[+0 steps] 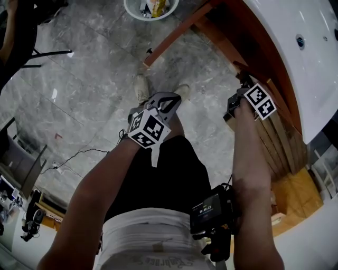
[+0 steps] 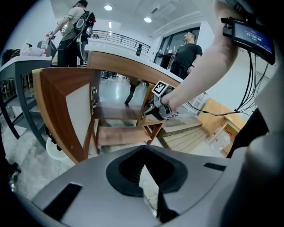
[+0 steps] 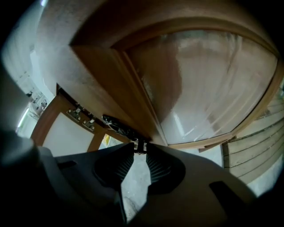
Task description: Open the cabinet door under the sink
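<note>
Under the white sink (image 1: 296,58), which curves across the head view at 1 o'clock, the right gripper (image 3: 140,151) is up against the wooden cabinet. Its own view is filled by the cabinet door (image 3: 204,80), a curved wooden frame round a frosted panel that spreads from 11 to 3 o'clock above the jaws. At 12 o'clock, right at the jaw tips, a small handle (image 3: 140,145) sticks out from the door's lower edge. The jaws stand a little apart with the handle between them, and their tips lie against its two sides.

At 9 o'clock from that gripper in the head view, well apart from the cabinet, the left gripper (image 1: 168,103) hangs over the grey floor (image 1: 90,74) above the person's shoes (image 1: 141,87). Its jaws are pressed together with nothing between them.

From the left gripper view, a second door (image 2: 53,111) stands swung open at 9 o'clock, and bare wooden shelves (image 2: 117,135) show inside at 12 o'clock. A white bin (image 1: 132,8) stands on the floor at 12 o'clock in the head view.
</note>
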{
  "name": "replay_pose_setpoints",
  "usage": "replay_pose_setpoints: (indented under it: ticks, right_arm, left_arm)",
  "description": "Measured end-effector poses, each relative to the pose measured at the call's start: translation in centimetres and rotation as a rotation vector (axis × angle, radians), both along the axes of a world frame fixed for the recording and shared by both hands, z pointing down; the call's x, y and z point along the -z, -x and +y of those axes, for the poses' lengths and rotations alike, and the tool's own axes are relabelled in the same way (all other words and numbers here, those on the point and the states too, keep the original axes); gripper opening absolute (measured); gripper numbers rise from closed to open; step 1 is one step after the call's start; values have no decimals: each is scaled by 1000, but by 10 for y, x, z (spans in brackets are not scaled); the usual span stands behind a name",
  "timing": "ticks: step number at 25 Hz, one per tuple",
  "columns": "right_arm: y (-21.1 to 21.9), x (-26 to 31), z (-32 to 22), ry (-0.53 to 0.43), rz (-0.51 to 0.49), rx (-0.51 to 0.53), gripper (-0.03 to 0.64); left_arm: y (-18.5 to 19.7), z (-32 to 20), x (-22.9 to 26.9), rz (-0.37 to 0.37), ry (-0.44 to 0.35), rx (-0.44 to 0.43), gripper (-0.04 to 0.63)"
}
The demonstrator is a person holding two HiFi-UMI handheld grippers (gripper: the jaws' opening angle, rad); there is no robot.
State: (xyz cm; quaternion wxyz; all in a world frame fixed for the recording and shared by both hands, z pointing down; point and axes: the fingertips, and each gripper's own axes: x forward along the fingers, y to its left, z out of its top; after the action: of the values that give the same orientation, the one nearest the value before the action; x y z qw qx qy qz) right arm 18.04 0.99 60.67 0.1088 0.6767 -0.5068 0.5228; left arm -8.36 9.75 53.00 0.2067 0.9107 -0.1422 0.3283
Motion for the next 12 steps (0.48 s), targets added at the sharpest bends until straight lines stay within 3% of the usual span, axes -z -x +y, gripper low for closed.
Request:
replay_pose_setpoints:
  ticks: [12]
  right_arm:
    - [33, 0, 61, -21, 90, 182, 92]
  left_arm:
    - [47, 14, -7, -15, -2, -165, 9]
